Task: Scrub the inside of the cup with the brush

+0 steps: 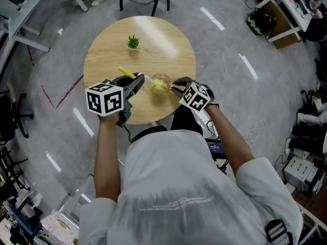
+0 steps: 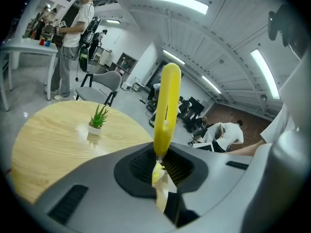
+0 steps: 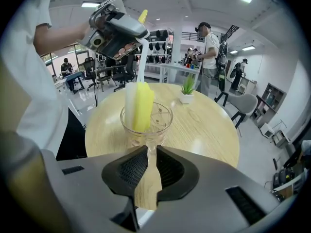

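A clear glass cup (image 1: pixel 161 82) stands near the front edge of the round wooden table (image 1: pixel 107 50). My right gripper (image 1: pixel 176 87) is shut on the cup's near wall; in the right gripper view the glass (image 3: pixel 146 123) sits pinched between the jaws (image 3: pixel 148 154). My left gripper (image 1: pixel 134 86) is shut on the yellow brush handle (image 1: pixel 126 72), which sticks out past the jaws in the left gripper view (image 2: pixel 166 106). The brush's yellow and white head (image 3: pixel 139 103) is down inside the cup. The left gripper (image 3: pixel 116 30) hangs above and left of the cup.
A small potted plant (image 1: pixel 133 43) stands at the far side of the table, also in the left gripper view (image 2: pixel 98 120). A grey chair (image 2: pixel 104 84) and a standing person (image 2: pixel 75 38) are beyond the table. Desks and cables lie around the floor.
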